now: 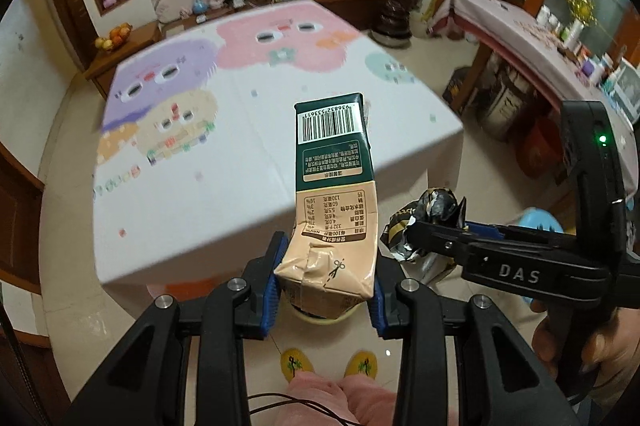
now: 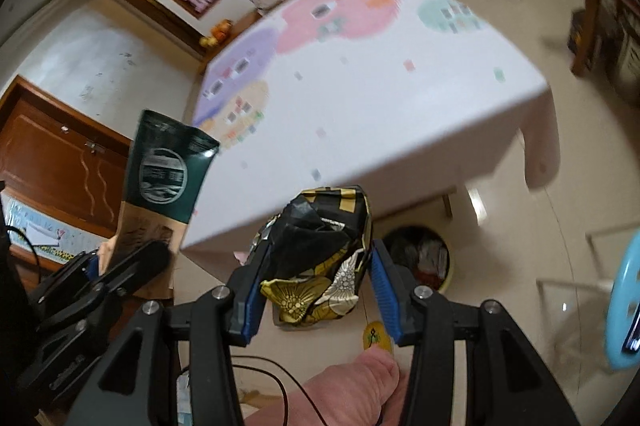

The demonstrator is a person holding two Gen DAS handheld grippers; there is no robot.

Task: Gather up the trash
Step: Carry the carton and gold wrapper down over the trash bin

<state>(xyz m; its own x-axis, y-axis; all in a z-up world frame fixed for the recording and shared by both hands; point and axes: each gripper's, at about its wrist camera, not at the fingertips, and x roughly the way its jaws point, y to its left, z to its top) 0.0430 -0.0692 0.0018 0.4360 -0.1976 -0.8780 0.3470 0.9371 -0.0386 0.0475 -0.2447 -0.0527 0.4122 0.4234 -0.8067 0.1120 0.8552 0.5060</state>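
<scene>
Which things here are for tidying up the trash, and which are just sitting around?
For the job:
carton, held in left gripper
crumpled wrapper, held in right gripper
bin on the floor

Just there:
table
fruit
blue stool

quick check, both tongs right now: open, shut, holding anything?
Left tongs: shut on the carton, held near its crumpled end.
Right tongs: shut on the wrapper, a crumpled black-and-gold wad.
</scene>
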